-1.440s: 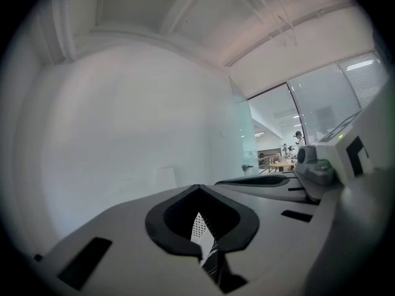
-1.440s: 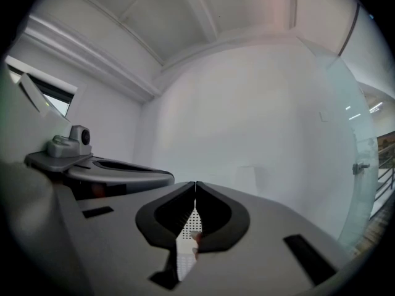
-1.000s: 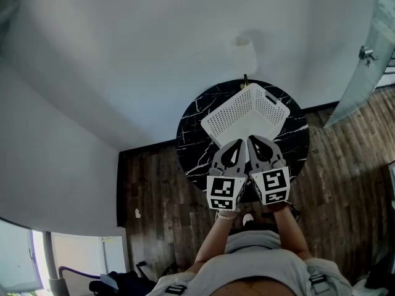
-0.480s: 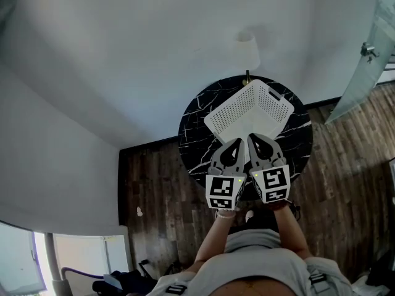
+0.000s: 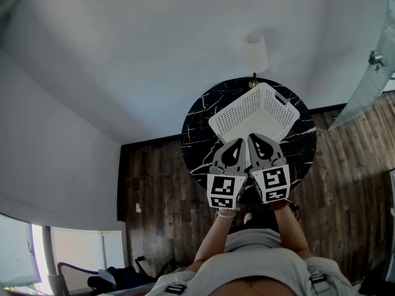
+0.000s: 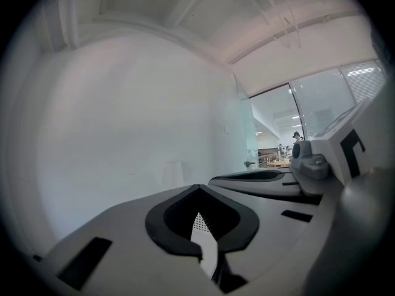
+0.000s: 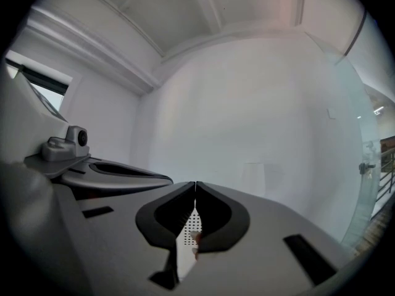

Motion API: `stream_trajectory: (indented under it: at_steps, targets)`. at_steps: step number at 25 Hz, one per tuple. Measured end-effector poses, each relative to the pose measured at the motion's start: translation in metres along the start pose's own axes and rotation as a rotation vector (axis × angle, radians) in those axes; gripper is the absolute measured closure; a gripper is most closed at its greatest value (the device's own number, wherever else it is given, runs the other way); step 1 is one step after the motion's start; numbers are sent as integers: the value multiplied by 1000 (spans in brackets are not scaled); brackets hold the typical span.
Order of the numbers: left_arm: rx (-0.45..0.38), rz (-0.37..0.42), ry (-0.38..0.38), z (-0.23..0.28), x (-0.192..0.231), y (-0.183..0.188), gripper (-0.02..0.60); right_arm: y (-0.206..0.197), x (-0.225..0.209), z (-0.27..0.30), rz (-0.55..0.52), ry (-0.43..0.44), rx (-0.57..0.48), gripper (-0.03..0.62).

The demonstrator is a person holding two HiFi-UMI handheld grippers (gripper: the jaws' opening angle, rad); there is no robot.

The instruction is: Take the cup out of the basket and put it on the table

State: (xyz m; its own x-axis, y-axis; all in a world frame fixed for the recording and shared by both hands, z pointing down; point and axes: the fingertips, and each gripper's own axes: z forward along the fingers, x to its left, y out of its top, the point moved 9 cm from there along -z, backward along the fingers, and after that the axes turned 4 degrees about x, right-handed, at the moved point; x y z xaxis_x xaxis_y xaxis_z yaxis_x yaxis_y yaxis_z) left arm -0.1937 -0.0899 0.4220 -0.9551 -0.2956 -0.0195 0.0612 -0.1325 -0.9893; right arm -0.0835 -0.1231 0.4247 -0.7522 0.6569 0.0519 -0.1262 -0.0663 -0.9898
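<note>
A white perforated basket [image 5: 254, 111] stands on a round black marble table [image 5: 197, 131]. No cup shows in any view, and the inside of the basket is hidden from here. My left gripper [image 5: 239, 142] and right gripper [image 5: 253, 139] are held side by side, level, with their tips at the basket's near wall. Both are shut with nothing between the jaws. In the left gripper view the shut left gripper [image 6: 197, 187] lets a sliver of the basket [image 6: 200, 228] show through its jaw gap. The right gripper [image 7: 195, 184] shows the same perforated basket wall [image 7: 187, 232].
A lamp with a white shade [image 5: 255, 53] stands behind the table against the white wall. A glass door [image 5: 369, 82] is at the right. Dark wood floor [image 5: 154, 190] surrounds the table. The person's body fills the bottom of the head view.
The table and basket sit slightly further right in the head view. Both grippers stay shut and side by side at the basket's near wall.
</note>
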Motion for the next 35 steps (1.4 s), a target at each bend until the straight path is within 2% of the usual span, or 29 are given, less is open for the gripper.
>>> stream_trajectory:
  at_steps: [4, 20, 27, 35]
  targets:
    - [3, -4, 8, 13, 0, 2, 575, -1, -12, 8, -15, 2, 4, 583]
    - [34, -39, 92, 91, -8, 20, 575, 10, -84, 50, -15, 109, 18, 583]
    - [65, -56, 159, 116, -6, 15, 575, 1, -121, 61, -26, 120, 28, 583]
    - [103, -61, 180, 135, -7, 7, 575, -10, -137, 67, -8, 135, 50, 583]
